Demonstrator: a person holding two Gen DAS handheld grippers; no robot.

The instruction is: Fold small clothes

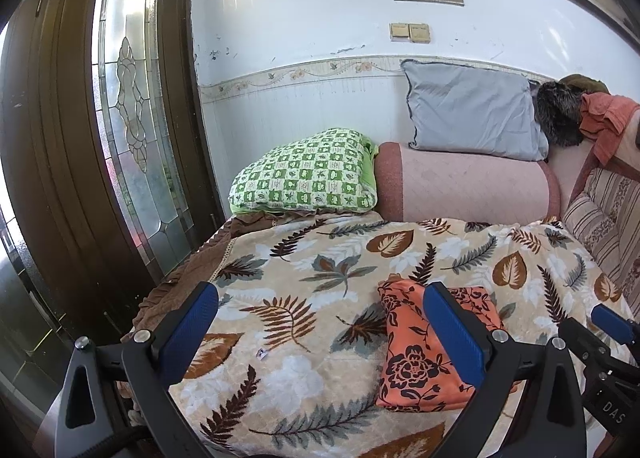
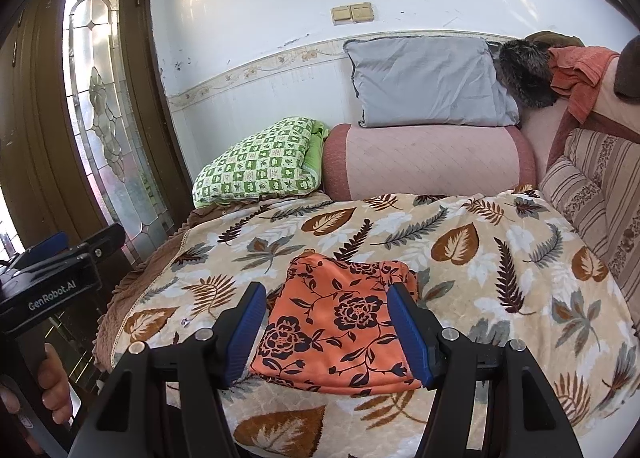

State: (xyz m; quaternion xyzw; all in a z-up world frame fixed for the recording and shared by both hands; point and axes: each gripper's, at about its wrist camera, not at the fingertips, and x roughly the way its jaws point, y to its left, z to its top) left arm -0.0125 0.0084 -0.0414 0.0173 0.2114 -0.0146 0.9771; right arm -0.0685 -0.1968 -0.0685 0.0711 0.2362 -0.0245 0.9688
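A small orange garment with a dark flower print (image 2: 336, 322) lies folded into a compact rectangle on the leaf-patterned blanket (image 2: 500, 258). It also shows in the left wrist view (image 1: 416, 362). My right gripper (image 2: 328, 326) is open and hovers just above it, its blue fingers (image 2: 246, 334) on either side, holding nothing. My left gripper (image 1: 320, 322) is open and empty, to the left of the garment, with its right finger (image 1: 452, 334) over the cloth. The right gripper's tip (image 1: 608, 322) shows at the right edge of the left wrist view.
A green checked pillow (image 2: 260, 166), a pink bolster (image 2: 432, 158) and a grey cushion (image 2: 428, 82) lie at the back by the wall. A striped cushion (image 2: 588, 186) stands at right. A brown door with a glass pane (image 1: 128, 106) is at left.
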